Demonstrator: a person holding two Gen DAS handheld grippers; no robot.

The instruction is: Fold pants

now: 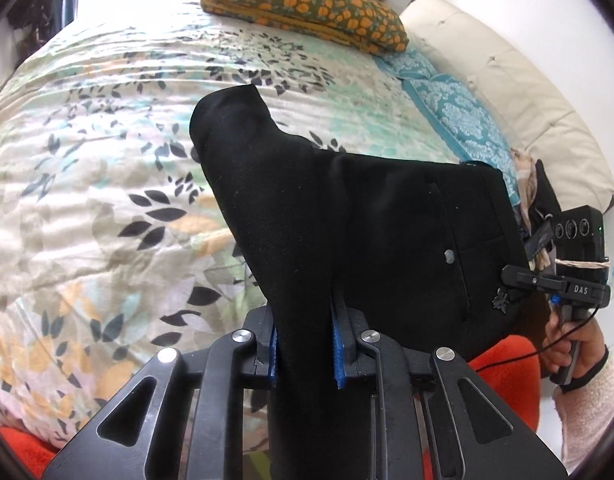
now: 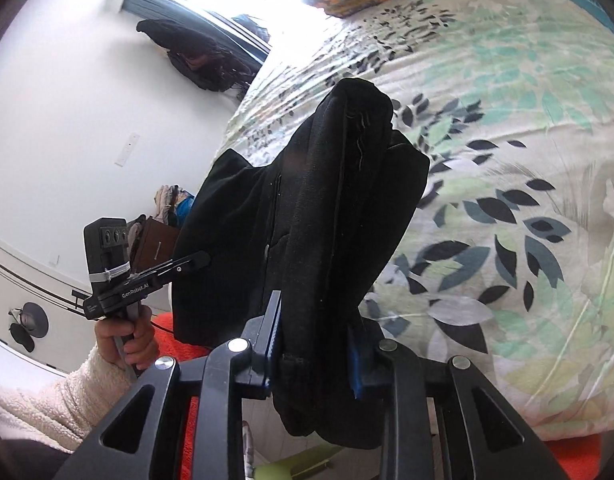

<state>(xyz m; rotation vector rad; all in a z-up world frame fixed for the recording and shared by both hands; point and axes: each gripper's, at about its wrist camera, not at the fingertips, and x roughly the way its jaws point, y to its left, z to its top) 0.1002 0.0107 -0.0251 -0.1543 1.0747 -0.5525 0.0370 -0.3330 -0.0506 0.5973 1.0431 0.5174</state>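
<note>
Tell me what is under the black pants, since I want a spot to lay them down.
Under the black fabric pants, held up by the left tongs and right tongs, lies the leaf-print quilted bedspread. Whatever lies directly beneath the cloth is hidden.

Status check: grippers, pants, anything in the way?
Left gripper and right gripper both shut on pants. Pants lifted, bunched, above the bed. Nothing blocking; pillow far off.

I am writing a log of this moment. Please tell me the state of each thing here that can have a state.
black pants: lifted above the bed, bunched, held by both grippers
left gripper: shut on the pants
right gripper: shut on the pants
floral bedspread: spread over the bed, wrinkled
orange-flowered blanket: folded, lying on the bed
</note>
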